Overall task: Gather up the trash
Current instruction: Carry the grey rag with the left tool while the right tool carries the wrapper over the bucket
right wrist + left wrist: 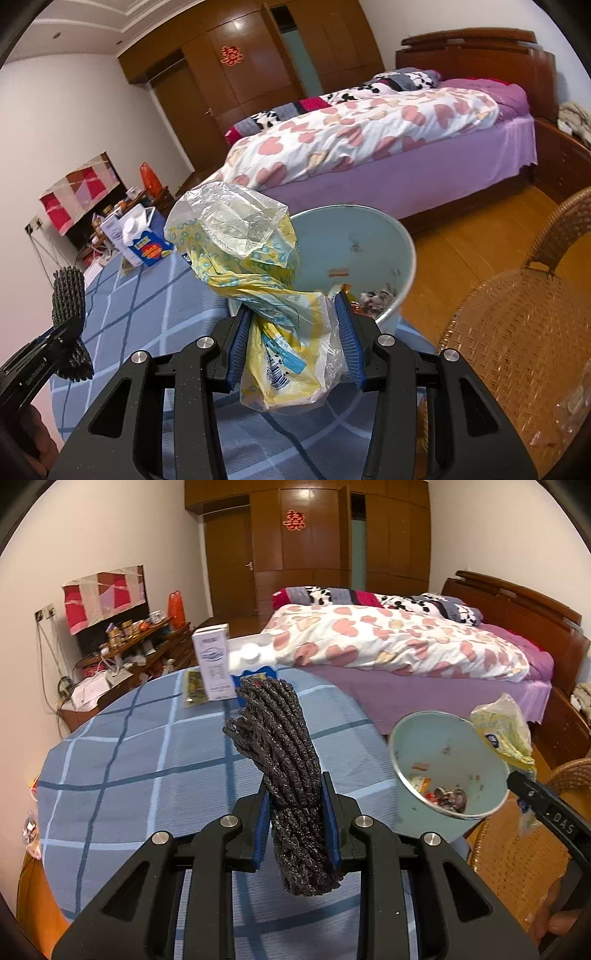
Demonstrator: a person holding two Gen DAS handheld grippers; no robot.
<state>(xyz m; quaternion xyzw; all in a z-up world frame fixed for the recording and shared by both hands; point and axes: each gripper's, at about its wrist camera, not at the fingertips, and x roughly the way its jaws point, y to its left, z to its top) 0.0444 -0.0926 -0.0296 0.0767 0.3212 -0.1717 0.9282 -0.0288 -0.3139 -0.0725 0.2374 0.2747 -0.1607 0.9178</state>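
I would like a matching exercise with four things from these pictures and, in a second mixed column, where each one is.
Things:
1. rope bundle
2. plastic bag
3. bin
4. white box

Places:
A. far end of the table
B. in the right gripper
C. beside the table's edge
D. in the left gripper

Pairs: 1-D, 2-B, 3-C, 4-A

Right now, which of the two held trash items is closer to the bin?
The crumpled yellow plastic bag in the right tongs, right beside the bin rim. The dark rope bundle in the left tongs is over the table.
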